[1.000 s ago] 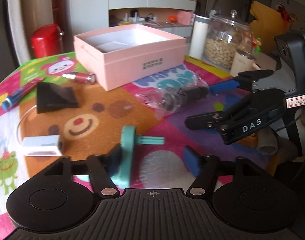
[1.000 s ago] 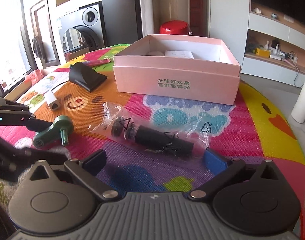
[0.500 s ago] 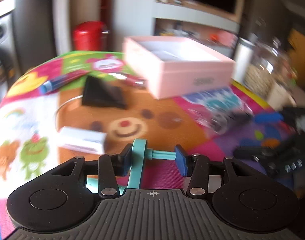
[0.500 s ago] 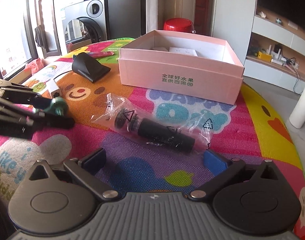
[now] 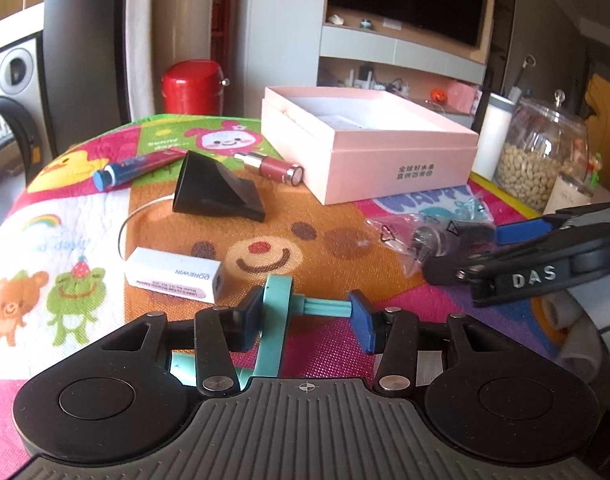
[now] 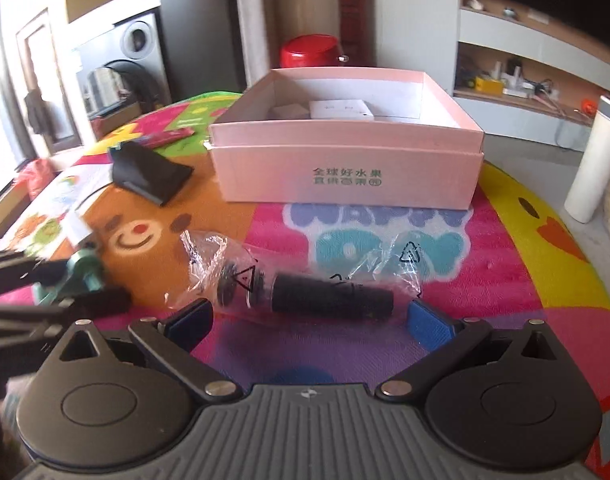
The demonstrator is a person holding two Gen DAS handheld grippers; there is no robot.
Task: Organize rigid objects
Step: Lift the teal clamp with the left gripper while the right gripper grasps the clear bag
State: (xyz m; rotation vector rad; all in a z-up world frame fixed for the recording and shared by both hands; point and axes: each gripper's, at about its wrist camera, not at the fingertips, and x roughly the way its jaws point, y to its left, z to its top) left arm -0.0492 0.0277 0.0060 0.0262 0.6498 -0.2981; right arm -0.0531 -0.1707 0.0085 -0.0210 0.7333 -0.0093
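Note:
My left gripper point(image 5: 309, 316) is shut on a teal plastic part point(image 5: 275, 320) with a round disc and a short peg, held just above the mat. It also shows at the left of the right wrist view point(image 6: 85, 272). My right gripper point(image 6: 309, 320) is open, its blue pads either side of a black cylinder in a clear plastic bag point(image 6: 305, 292) lying on the mat. The open pink box point(image 6: 345, 152) stands behind it, with white items inside. In the left wrist view the box point(image 5: 365, 148) is at the back right.
On the colourful mat point(image 5: 297, 240) lie a black wedge-shaped piece point(image 5: 213, 192), a white adapter with cable point(image 5: 173, 276), a red lipstick-like tube point(image 5: 273, 166) and a blue-capped tube point(image 5: 137, 166). A jar of beans point(image 5: 541, 156) and white cylinder point(image 5: 493, 140) stand right.
My left gripper closed on the teal part and lifted it, swinging left. My right gripper moved forward so its open pads now flank the bagged cylinder.

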